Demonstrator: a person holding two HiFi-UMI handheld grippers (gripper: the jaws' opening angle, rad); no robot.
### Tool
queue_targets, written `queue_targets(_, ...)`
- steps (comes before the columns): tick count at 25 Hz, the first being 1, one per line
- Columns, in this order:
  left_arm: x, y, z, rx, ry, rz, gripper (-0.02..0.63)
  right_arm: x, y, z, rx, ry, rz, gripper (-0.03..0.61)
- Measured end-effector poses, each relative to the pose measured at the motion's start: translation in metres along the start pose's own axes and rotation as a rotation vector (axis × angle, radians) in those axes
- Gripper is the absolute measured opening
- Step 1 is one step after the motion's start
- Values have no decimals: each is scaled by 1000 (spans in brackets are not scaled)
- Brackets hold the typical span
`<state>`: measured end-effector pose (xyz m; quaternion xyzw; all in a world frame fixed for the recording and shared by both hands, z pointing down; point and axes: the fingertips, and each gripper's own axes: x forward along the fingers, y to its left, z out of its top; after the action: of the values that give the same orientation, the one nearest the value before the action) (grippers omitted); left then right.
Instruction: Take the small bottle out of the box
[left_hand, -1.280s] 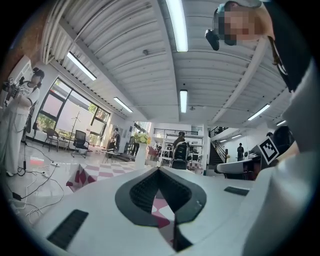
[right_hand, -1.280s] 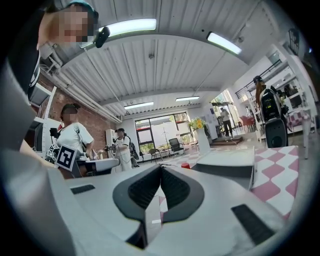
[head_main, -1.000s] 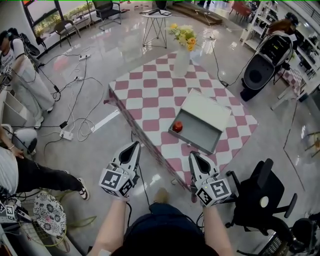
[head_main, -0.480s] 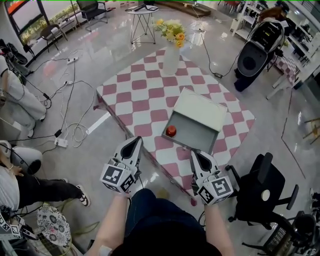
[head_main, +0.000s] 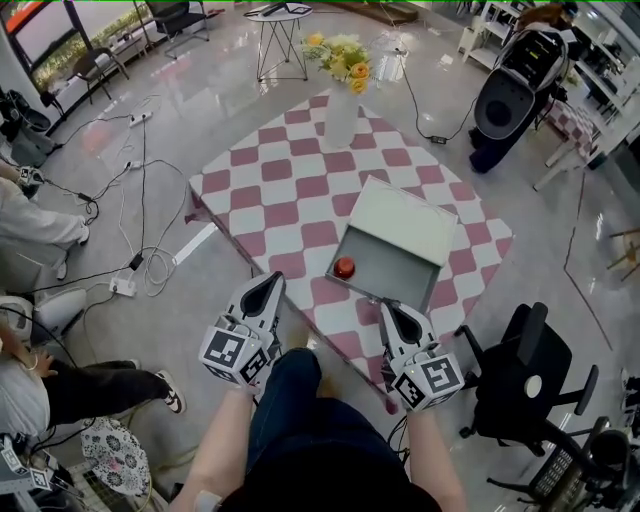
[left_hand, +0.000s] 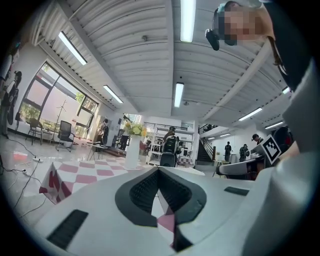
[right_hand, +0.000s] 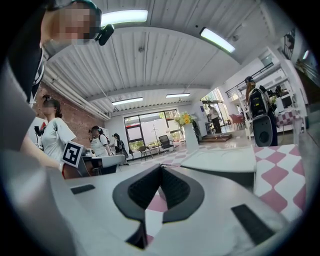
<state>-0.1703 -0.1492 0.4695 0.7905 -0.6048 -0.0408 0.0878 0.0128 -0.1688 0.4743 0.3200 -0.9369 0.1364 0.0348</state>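
Pink-and-white checked cloth (head_main: 272, 190) covers the bench (head_main: 300, 215), and a grey box (head_main: 402, 270) sits open on it toward the near right edge. Its pale lid (head_main: 405, 218) is folded back on the far side. The small bottle (head_main: 344, 267), red and rounded, is inside the box, in the near left corner against the wall. A white vase (head_main: 340, 118) of yellow flowers (head_main: 345, 58) stands near the bench's far edge, well apart from the box.

Both tongs are held short of the bench's near edge, pointing toward it. The left tongs (head_main: 270, 284) are closed tip to tip with nothing between them. The right tongs (head_main: 388, 311) are closed and empty too, just short of the box's near side and not touching it.
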Motion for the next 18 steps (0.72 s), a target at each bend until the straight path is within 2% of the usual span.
queue_targets(6, 29, 13, 2, -8, 27, -61, 2, 20, -4, 5, -53, 41, -49, 5)
queue_targets(9, 49, 20, 6, -5, 33, -113, 2, 36, -3, 2, -48, 60, -66, 37)
queue_targets(13, 70, 25, 1, -13, 52, -180, 2, 51, -5, -5, -34, 72, -117, 37)
queue_targets(15, 78, 27, -2, -18, 65, -205, 2, 58, -7, -10, -25, 82, -138, 64)
queue_targets(18, 90, 28, -9, -26, 86, -244, 2, 69, -10, -14, -24, 96, -167, 66)
